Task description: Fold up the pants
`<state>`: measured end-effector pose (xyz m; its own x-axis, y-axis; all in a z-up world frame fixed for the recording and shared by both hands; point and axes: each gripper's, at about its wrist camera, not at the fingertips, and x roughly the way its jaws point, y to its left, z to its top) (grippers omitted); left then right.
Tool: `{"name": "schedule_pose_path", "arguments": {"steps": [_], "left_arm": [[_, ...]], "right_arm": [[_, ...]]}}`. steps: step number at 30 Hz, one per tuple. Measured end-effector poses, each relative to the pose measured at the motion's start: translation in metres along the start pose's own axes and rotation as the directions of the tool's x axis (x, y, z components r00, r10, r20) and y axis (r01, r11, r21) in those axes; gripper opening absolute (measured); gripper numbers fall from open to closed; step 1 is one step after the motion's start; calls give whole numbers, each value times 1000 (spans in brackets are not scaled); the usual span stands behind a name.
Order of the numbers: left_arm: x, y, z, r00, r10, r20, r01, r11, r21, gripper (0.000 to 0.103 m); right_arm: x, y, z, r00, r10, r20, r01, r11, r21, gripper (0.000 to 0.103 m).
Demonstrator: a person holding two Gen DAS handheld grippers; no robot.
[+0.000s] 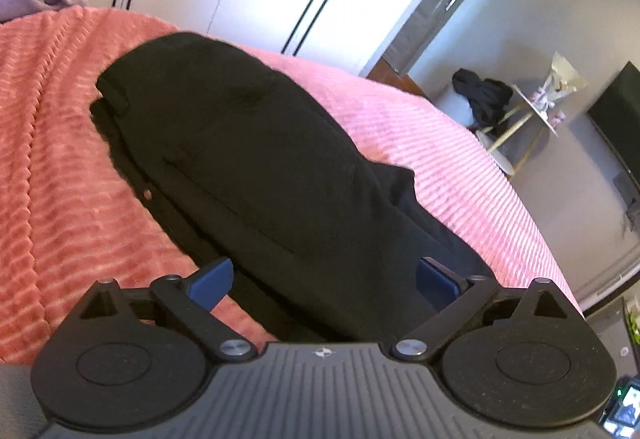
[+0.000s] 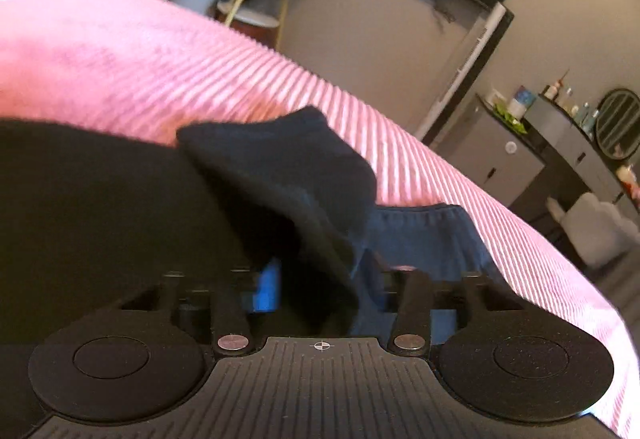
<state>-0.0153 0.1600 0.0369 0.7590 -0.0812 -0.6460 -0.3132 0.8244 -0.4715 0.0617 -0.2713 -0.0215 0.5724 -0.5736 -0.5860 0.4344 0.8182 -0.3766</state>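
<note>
Left wrist: left gripper point(image 1: 324, 279) jaws wide over black pants point(image 1: 248, 143); right gripper point(image 2: 324, 279) jaws pinch them.

Left hand-held gripper point(image 1: 325, 279) spread wide (both angled downward); right hand-held gripper point(image 2: 320, 287) nearly closed.

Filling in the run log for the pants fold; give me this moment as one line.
left gripper: open over black pants | right gripper: closed on pants fabric | surface: pink blanket
</note>
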Motion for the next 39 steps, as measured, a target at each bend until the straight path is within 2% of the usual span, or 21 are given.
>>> {"name": "schedule_pose_path", "arguments": {"steps": [2, 6, 9, 12, 13, 14, 16, 17, 18, 19, 22, 23, 24, 25, 27, 29, 30, 31, 33, 37, 39], "left_arm": [[3, -1, -6, 1000, -15, -20, 15, 1000, 10, 98], [9, -4, -15, 998, -49, -42, 49, 999, 2, 98], [21, -2, -18, 993, -90, -71, 88, 995, -39, 98], [32, -4, -20, 987, -130, -93, 124, 990, -65, 99], [37, -5, -21, 986, -133, -103, 126, 990, -70, 99], [40, -6, -22, 985, -133, -114, 125, 989, -74, 99], [46, -8, -23, 984, -127, -127, 117, 990, -79, 99], [49, -8, -24, 984, -127, -123, 119, 990, -76, 99], [51, -8, -26, 986, -124, -114, 117, 991, -65, 99], [53, -9, -27, 988, -110, -112, 105, 993, -53, 99], [60, -12, -33, 984, -116, -135, 113, 993, -25, 99], [62, -15, -35, 982, -120, -144, 118, 993, -21, 99], [63, -15, -37, 981, -122, -148, 121, 992, -19, 99], [64, -15, -37, 981, -121, -150, 120, 993, -16, 99], [65, -15, -38, 981, -118, -153, 117, 993, -11, 99], [66, -15, -38, 980, -120, -158, 119, 993, -11, 99], [66, -14, -39, 980, -117, -160, 117, 993, -12, 99], [65, -14, -39, 980, -120, -158, 119, 993, -14, 99], [63, -14, -38, 980, -127, -155, 127, 992, -14, 99], [67, -14, -37, 978, -126, -167, 123, 992, -30, 99], [68, -13, -36, 977, -124, -172, 120, 992, -35, 99]], "right_arm": [[-5, -36, 0, 997, 78, 20, -81, 964, 252, 9], [-8, -118, -30, 974, 210, 90, -210, 666, 715, 10], [8, -135, -53, 957, 287, 46, -202, 540, 817, 22], [27, -149, -74, 927, 369, 67, -207, 353, 913, 29], [28, -149, -73, 927, 368, 67, -209, 361, 909, 29], [25, -143, -66, 939, 342, 42, -200, 442, 874, 29], [17, -121, -45, 976, 216, -20, -137, 684, 716, 40], [11, -105, -36, 993, 110, -44, -63, 807, 588, 58], [6, -85, -28, 999, -11, -44, 28, 902, 431, 69], [4, -70, -24, 996, -92, -21, 94, 946, 311, 70], [1, -29, -21, 980, -181, 87, 178, 983, 43, 62], [0, -20, -21, 982, -144, 118, 146, 989, -9, 52], [0, -15, -20, 986, -104, 131, 110, 993, -39, 20], [2, -11, -19, 988, -90, 125, 98, 994, -55, 11], [3, -15, -17, 990, -72, 122, 73, 997, -6, 9], [0, -42, -15, 992, -48, 120, 23, 979, 201, 8], [-1, -65, -16, 993, -38, 110, -3, 936, 352, 8], [0, -93, -24, 994, 21, 106, -74, 844, 531, 8], [15, -134, -53, 980, 169, 103, -181, 554, 812, 9], [53, -164, -119, 916, 363, 171, -179, -11, 984, 12], [59, -168, -135, 891, 390, 232, -191, -141, 971, 12]]}}
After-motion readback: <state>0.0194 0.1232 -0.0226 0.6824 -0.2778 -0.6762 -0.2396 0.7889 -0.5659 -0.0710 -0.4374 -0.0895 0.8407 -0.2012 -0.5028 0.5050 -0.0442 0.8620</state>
